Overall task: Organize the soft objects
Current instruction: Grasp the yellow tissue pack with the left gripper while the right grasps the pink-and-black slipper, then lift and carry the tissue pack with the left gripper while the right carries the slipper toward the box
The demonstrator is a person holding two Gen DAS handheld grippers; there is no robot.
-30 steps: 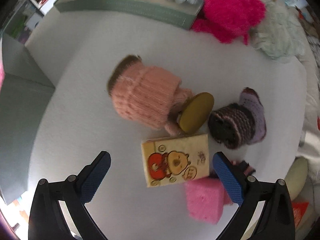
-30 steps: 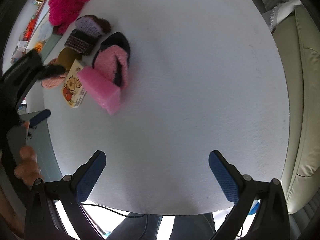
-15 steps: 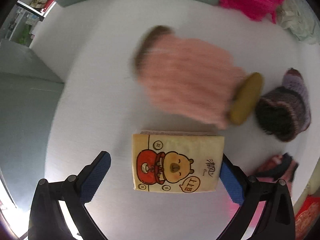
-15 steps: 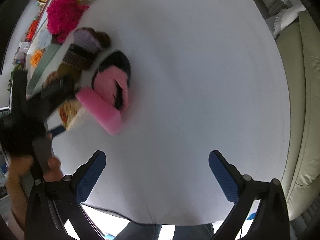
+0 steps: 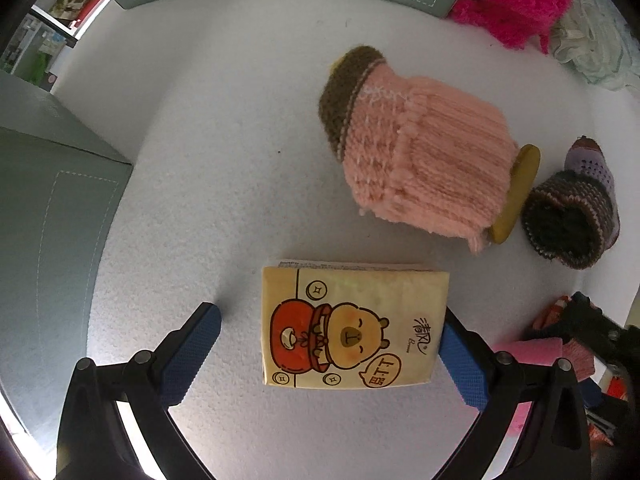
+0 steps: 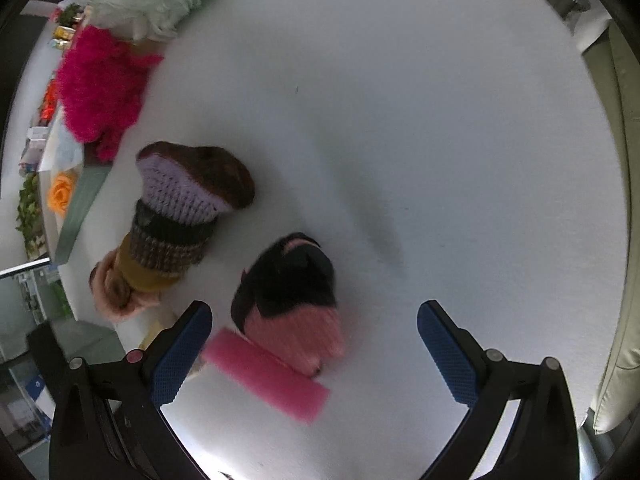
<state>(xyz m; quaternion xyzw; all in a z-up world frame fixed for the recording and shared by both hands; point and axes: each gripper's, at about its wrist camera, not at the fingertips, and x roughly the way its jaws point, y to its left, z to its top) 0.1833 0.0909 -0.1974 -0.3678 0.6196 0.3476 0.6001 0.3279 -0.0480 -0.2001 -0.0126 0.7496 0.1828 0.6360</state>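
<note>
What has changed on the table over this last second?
The left gripper has come in over the tissue pack, which now lies between its open blue fingers; nothing is gripped yet. The right gripper has swung toward the pink sponge and the pink and black slipper, also open. The knitted slippers, the sponge and the tissue pack have stayed where they lay.

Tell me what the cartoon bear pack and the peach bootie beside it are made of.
Cartoon bear pack: seemingly thin printed plastic film over soft tissue, with a slight sheen and crimped end seam. Peach bootie: knitted yarn, matte and fuzzy, with visible ribbed stitches and a brown cuff.
</note>
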